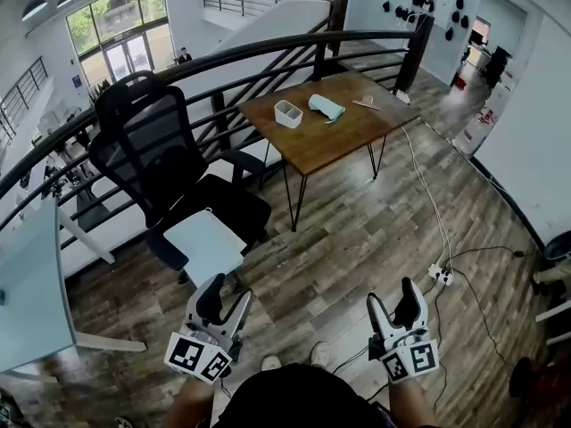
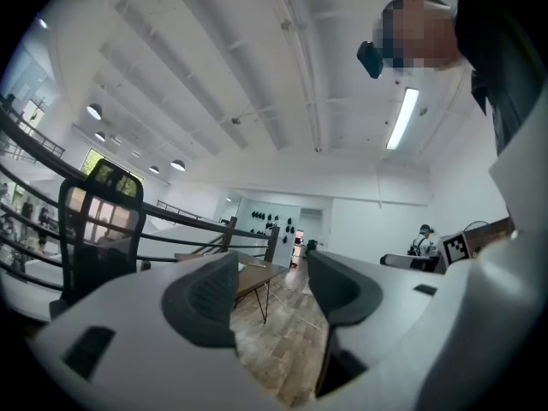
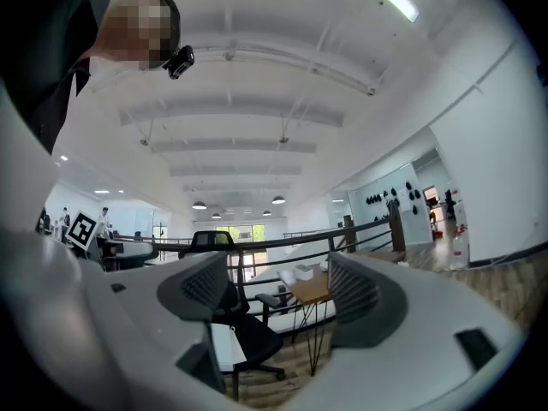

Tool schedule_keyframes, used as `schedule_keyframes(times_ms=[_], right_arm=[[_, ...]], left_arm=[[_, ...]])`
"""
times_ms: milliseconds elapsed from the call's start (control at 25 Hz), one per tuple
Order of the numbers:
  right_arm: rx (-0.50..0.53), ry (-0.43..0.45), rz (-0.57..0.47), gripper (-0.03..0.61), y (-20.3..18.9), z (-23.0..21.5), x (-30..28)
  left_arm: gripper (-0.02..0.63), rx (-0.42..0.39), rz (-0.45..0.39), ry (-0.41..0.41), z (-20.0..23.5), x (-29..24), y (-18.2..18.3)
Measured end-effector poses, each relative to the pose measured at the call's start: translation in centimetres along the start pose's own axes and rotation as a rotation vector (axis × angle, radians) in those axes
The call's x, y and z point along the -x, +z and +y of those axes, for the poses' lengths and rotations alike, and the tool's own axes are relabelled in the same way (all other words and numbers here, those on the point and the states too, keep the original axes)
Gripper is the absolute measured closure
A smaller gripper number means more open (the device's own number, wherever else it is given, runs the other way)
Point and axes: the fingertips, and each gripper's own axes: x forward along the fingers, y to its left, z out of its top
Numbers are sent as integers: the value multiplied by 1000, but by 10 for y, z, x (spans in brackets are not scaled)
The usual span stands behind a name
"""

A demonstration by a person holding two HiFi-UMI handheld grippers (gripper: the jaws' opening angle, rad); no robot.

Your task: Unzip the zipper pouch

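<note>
Room: open loft with a wood floor (image 1: pixel 357 230); a black railing (image 1: pixel 268 56) curves across the upper half of the head view, with windows (image 1: pixel 120 25) at upper left.
Table (image 1: pixel 357 136): brown top on thin black legs, upper middle of the head view, close against the railing.
Pouch (image 1: pixel 326 107): pale, lying on the table near its middle, just right of a white box (image 1: pixel 288 113). It is too small for me to tell whether its zip is shut.
Chair (image 1: pixel 152 150): black, left of the table, with a white sheet (image 1: pixel 205 243) on its seat.
Cable (image 1: pixel 430 194): white, running from the table's right side down to a power strip (image 1: pixel 441 275) on the floor.
Left gripper (image 1: pixel 225 300): lower left of the head view, in my hand, well apart from the table. Its jaws are spread, with nothing between them but the floor and the far table.
Right gripper (image 1: pixel 395 303): lower right of the head view, also well apart from the table. Its jaws are spread wide and empty; between them I see only the chair and table in the distance.
</note>
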Motion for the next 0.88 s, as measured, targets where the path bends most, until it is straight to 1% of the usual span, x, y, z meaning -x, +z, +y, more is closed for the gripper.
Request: schedule_keyframes(times_ms=[280, 400, 560, 680, 880], right_arm=[[2, -50, 22, 227, -8, 12, 12], [23, -63, 36, 227, -12, 11, 11], [29, -78, 65, 225, -18, 0, -8], [38, -51, 76, 230, -23, -8, -32], [-4, 20, 61, 241, -27, -23, -81]], left_arm=[[367, 16, 19, -50, 0, 2, -8], [368, 33, 18, -51, 5, 3, -11], [368, 27, 21, -34, 18, -3, -9], [370, 15, 5, -3, 29, -12, -3], [368, -43, 3, 27, 39, -36, 8]])
